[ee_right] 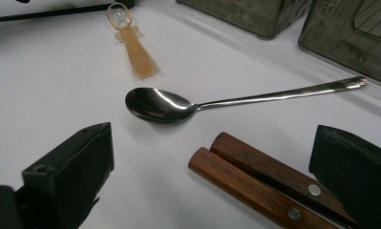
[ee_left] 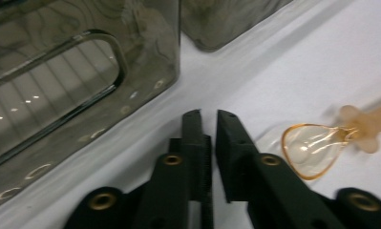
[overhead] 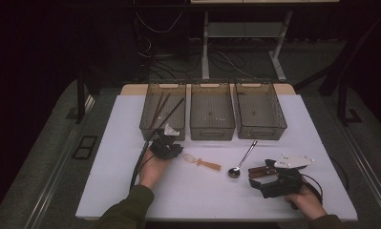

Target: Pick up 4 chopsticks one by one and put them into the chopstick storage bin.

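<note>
- Nearest you, your right hand-held gripper [overhead: 270,180] stands released, jaws wide to either side of two brown wooden handles with metal rivets [ee_right: 259,183]; the pads do not press on them, so this pair is not yet picked up.
- Just beyond lies the shiny steel spoon [overhead: 240,161], flat on the white bench [overhead: 107,181] and untouched, its handle pointing toward the right bin.
- Left of it rests the small amber plastic spoon with a clear bowl [overhead: 201,162], also loose on the bench.
- Your left hand-held gripper [overhead: 167,146] sits by the left bin's near wall, jaws almost together with nothing between them.
- Farthest off stand three smoky translucent plastic bins [overhead: 212,110]; the left one already holds dark chopsticks [overhead: 160,110], and the middle and right ones look bare.
- By my reading, sorting has only started: the chopsticks are in, and three things are left.
</note>
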Tool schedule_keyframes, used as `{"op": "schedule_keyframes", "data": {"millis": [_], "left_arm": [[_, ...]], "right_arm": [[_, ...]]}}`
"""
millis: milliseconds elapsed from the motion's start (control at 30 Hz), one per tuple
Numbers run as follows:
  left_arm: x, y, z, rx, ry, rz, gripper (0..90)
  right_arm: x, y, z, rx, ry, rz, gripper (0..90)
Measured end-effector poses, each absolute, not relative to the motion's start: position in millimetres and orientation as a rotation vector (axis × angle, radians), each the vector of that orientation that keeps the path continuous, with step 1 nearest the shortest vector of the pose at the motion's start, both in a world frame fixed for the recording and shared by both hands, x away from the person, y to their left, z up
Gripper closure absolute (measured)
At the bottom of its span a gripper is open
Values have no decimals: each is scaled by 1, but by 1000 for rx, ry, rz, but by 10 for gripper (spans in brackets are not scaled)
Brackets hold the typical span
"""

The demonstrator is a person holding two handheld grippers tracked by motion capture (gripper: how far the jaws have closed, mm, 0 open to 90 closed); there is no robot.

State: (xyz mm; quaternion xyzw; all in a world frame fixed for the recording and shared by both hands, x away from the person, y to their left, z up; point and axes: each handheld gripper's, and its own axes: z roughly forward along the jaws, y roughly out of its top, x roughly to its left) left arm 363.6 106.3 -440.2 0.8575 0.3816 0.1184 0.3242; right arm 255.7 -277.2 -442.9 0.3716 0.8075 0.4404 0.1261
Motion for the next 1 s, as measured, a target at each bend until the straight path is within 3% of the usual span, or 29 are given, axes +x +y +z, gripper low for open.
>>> {"op": "schedule_keyframes", "data": {"millis": [233, 500, 733, 1000], "left_arm": [[353, 122, -424, 2196, 920, 323, 535], [322, 163, -415, 2141, 924, 302, 452], [293, 190, -422, 2129, 948, 266, 487], [283, 187, -432, 2207, 953, 283, 616]], "right_arm": [[256, -278, -443, 1081, 2348, 1287, 15], [255, -278, -443, 1082, 2349, 1286, 15], [255, -277, -443, 1087, 2352, 1281, 15], [255, -276, -443, 1086, 2351, 1280, 15]]}}
